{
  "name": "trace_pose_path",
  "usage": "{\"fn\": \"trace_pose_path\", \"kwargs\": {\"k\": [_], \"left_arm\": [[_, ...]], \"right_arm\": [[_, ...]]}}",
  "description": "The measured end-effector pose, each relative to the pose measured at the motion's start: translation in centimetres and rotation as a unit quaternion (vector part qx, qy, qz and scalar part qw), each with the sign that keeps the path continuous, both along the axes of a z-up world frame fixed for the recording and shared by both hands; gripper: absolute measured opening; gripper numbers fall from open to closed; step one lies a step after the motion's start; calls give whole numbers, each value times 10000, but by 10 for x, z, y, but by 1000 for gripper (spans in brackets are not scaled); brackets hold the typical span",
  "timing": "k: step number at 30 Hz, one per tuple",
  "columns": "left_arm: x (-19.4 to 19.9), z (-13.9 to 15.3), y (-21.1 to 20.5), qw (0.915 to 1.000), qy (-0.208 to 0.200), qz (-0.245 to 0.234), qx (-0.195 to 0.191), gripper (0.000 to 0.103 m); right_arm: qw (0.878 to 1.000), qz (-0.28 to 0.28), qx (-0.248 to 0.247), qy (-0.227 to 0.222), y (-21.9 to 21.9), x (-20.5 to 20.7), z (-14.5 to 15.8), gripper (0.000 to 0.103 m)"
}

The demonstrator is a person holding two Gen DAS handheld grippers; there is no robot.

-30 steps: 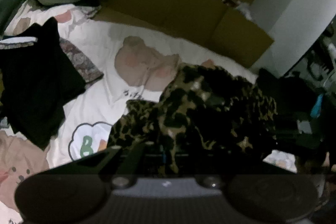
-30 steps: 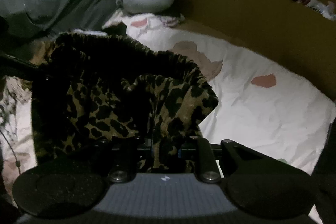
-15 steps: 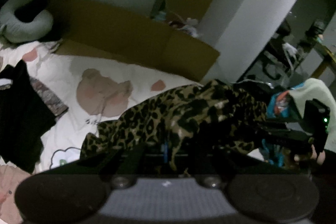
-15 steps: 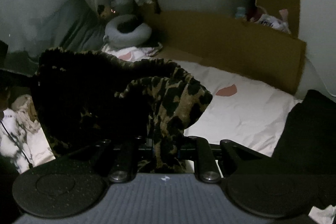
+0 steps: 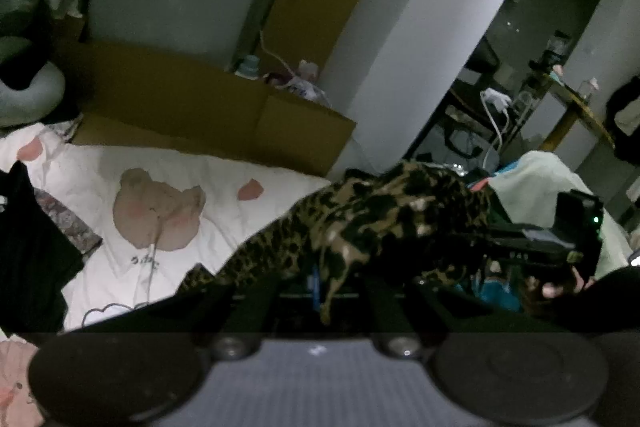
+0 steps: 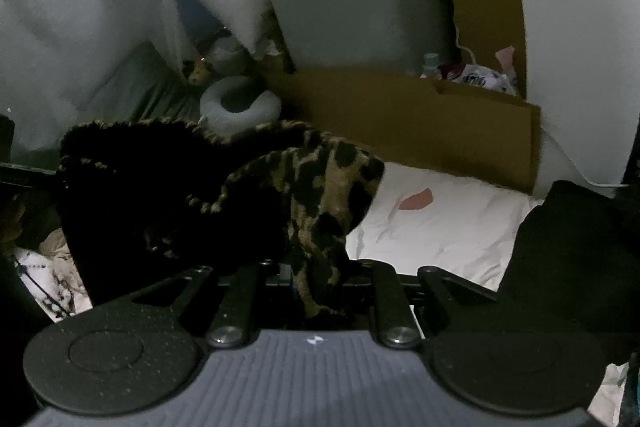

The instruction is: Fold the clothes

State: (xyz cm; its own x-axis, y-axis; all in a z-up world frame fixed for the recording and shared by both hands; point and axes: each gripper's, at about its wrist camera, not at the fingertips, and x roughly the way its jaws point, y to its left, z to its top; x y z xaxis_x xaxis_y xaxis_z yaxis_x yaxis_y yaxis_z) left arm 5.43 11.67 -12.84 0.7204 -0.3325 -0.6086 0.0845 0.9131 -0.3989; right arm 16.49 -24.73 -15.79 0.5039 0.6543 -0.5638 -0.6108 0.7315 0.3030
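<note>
Leopard cloth [image 5: 360, 227] hung in the air between your two hands, lifted clear of the bed [image 5: 224, 187]. Your left tongs [image 5: 320, 291] were pressed together on one edge of it, a narrow strip of the print drooping down between the fingers. Your right tongs [image 6: 316, 279] pinched another bunch of the same cloth [image 6: 320, 187], which rose thick and gathered in front of that camera; a ruffled hem ran along its top and much of it lay in deep shadow. In the left wrist view your right hand [image 5: 560, 287] and the device it carried showed at the far end of the cloth.

The sheet [image 5: 180, 167] below was white, printed with a pink bear face [image 5: 156, 215] and a pink heart [image 5: 250, 190]. A short line of dark writing [image 5: 145, 260] sat under the bear, too small and blurred to read. A black garment [image 5: 28, 251] lay on the sheet's left side. Another dark garment [image 6: 572, 259] lay at the right in the right wrist view. A cardboard wall [image 6: 420, 123] stood along the bed's far edge, with a printed bag [image 6: 480, 77] behind it whose lettering could not be made out. A grey ring pillow [image 6: 240, 107] rested near the head of the bed.
</note>
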Motion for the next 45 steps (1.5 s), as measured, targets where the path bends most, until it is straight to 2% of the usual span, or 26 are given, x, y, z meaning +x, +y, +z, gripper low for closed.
{"fn": "trace_pose_path", "kwargs": {"k": [6, 11, 16, 23, 33, 40, 45], "left_arm": [[24, -29, 16, 9996, 190, 131, 135, 3], [51, -58, 33, 9986, 362, 232, 293, 3], [79, -85, 46, 9972, 510, 239, 500, 3], [127, -119, 72, 9949, 574, 529, 644, 3], [180, -171, 102, 9888, 869, 689, 1000, 3], [218, -186, 119, 9854, 876, 958, 1104, 3], [246, -203, 124, 9824, 924, 1044, 1239, 3]], "right_arm": [[9998, -93, -111, 119, -2, 18, -21, 13], [9993, -144, -273, 203, 8, 40, -52, 13], [9983, -218, -468, 255, 26, 73, -84, 12], [9965, -189, -738, 333, 54, 121, -116, 10], [9907, 249, -1282, 389, 102, 194, -148, 9], [9819, 578, -1766, 371, 132, 239, -169, 8], [9758, 573, -2081, 348, 142, 270, -190, 8]]}}
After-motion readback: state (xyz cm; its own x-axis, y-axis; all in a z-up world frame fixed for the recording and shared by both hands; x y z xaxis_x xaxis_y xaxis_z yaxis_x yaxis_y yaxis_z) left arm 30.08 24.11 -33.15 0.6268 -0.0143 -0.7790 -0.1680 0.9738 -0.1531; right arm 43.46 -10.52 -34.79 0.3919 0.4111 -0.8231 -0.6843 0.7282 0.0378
